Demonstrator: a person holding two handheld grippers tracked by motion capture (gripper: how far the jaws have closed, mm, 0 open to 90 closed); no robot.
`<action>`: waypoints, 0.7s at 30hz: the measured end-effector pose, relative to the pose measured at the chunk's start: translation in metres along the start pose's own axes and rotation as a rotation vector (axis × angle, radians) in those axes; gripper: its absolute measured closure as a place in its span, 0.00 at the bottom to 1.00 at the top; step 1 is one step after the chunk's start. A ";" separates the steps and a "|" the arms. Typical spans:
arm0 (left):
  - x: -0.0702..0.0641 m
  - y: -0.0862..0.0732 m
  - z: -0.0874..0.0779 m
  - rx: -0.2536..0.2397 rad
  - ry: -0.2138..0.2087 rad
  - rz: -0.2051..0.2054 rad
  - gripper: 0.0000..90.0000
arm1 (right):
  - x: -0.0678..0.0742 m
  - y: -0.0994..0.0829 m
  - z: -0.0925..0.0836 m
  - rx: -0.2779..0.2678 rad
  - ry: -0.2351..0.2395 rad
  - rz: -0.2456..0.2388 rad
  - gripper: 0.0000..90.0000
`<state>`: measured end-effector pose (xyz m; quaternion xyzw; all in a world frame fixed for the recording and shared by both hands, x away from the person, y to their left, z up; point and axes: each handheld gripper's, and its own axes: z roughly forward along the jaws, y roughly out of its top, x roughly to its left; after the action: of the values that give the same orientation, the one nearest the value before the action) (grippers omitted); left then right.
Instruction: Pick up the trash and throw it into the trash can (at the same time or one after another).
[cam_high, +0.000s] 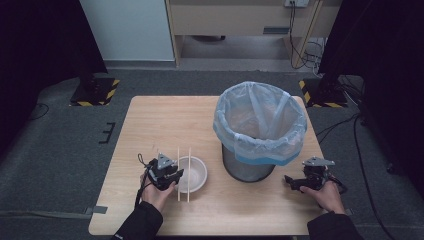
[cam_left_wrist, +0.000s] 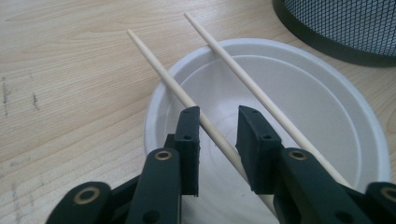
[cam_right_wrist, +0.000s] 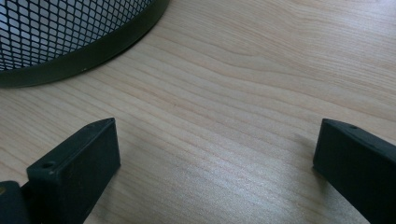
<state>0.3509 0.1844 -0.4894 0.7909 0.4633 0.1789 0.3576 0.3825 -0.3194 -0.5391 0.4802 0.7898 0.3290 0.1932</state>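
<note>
The desk is pale wood with a fine straight grain, and bare along its far left. On its right half stands the bin, a round black wire-mesh basket lined with a thin, translucent blue bag folded over the rim. Just left of the bin's foot sits the bowl, white, shallow and smooth, likely paper or foam.

Two chopsticks lie across the bowl, side by side and slightly apart: plain pale wood, thin, round and straight. Their long axis runs from the near edge of the desk toward the far edge, and both overhang the bowl at each end.

The left claw is at the bowl's near-left rim, by far the nearer of the two. In the left gripper view its jaws stand partly open on either side of one stick, not visibly pressing it, while the other stick passes outside the right jaw. Closing here would probably catch only the one stick.

The right claw rests low near the right of the bin, jaws wide apart and holding nothing.
</note>
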 end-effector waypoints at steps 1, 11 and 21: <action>0.000 0.000 0.000 0.003 0.004 -0.001 0.79 | 0.000 0.000 0.000 0.000 0.000 0.000 0.01; 0.001 0.000 0.001 0.022 0.009 -0.001 0.85 | 0.000 0.000 0.000 0.000 0.000 0.000 0.01; 0.001 0.001 0.001 0.037 0.005 -0.001 0.93 | 0.000 0.000 0.000 0.000 0.000 0.000 0.01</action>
<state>0.3523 0.1844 -0.4899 0.7968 0.4677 0.1722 0.3416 0.3825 -0.3194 -0.5391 0.4801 0.7899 0.3291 0.1932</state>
